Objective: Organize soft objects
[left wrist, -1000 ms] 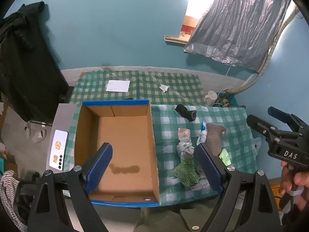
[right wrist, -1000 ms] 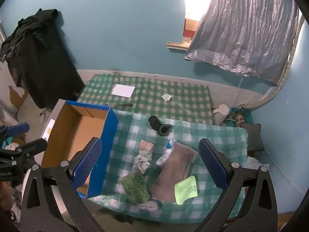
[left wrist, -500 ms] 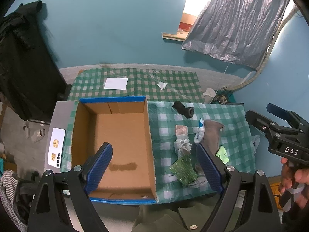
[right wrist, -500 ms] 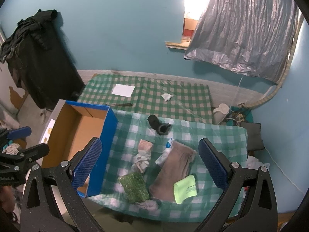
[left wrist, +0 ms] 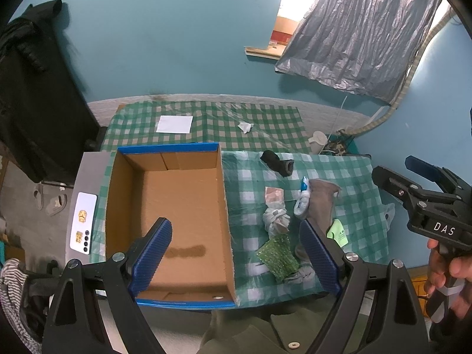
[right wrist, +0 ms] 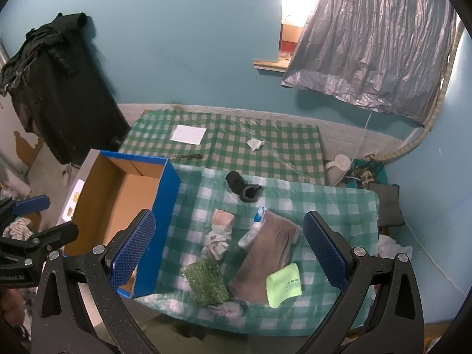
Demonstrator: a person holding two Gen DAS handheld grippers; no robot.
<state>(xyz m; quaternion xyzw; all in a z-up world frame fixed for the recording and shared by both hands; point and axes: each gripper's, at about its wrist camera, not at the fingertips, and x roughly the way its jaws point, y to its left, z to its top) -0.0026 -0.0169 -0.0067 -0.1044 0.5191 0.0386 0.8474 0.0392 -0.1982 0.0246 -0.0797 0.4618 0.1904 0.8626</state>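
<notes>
An empty cardboard box (left wrist: 177, 206) with blue rim sits on the left of a green checked table; it also shows in the right wrist view (right wrist: 118, 203). Right of it lie soft things: a black sock (right wrist: 243, 187), a knotted white-and-pink cloth (right wrist: 219, 236), a brown cloth (right wrist: 268, 250), a lime green cloth (right wrist: 284, 284), a green scrubby pad (right wrist: 206, 280) and a white-blue tube (right wrist: 253, 227). My left gripper (left wrist: 236, 253) is open and empty, high above the box's near right corner. My right gripper (right wrist: 233, 250) is open and empty, high above the pile.
A white paper (right wrist: 188, 134) and a crumpled tissue (right wrist: 254, 144) lie on the far checked table. A dark garment (right wrist: 59, 88) hangs at the left wall. A grey curtain (right wrist: 368, 44) hangs at the right. A white jug (right wrist: 339, 166) and a cushion (right wrist: 386, 203) sit on the floor.
Both grippers have risen a little, so the table and box look slightly smaller. Both stay open and empty. Nothing on the table has moved.
</notes>
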